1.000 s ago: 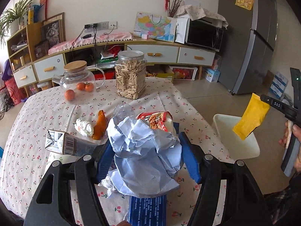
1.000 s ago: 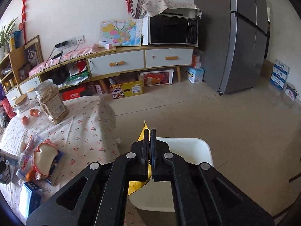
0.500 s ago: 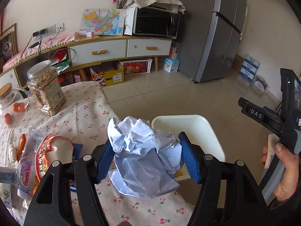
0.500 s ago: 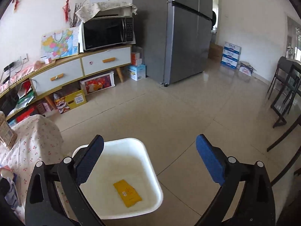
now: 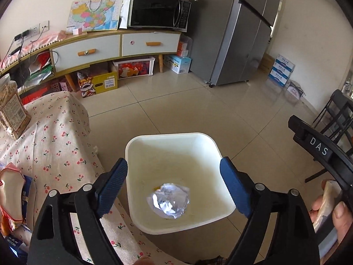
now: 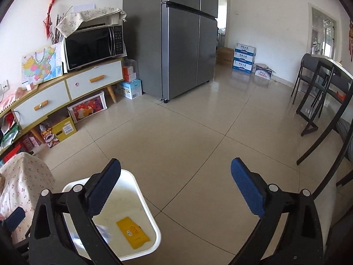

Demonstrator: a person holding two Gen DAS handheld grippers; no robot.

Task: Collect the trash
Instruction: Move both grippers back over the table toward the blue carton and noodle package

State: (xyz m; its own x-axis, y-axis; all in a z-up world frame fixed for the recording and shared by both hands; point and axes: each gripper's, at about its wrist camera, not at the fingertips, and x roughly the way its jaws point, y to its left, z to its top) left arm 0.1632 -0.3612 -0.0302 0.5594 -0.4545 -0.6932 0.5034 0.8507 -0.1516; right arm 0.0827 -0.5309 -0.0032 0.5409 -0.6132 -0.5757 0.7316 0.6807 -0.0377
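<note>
A white bin (image 5: 172,227) stands on the floor beside the table. A crumpled blue-white paper ball (image 5: 169,199) lies in it. My left gripper (image 5: 174,183) is open and empty right above the bin. In the right wrist view the bin (image 6: 152,220) holds a yellow packet (image 6: 132,235), with the paper (image 6: 103,231) partly hidden behind the left finger. My right gripper (image 6: 176,187) is open and empty, to the right of the bin, over the floor. Its body (image 5: 320,152) shows at the right of the left wrist view.
The table with the cherry-print cloth (image 5: 55,154) is at the left; on it are a red snack bag (image 5: 11,192), a blue box (image 5: 13,247) and a jar of nuts (image 5: 11,108). A fridge (image 6: 176,37), a sideboard (image 6: 66,88) and black chairs (image 6: 320,92) line the room.
My left gripper swung from the table to over the bin, opened and dropped the paper ball in. My right gripper dropped the yellow packet into the bin and moved right.
</note>
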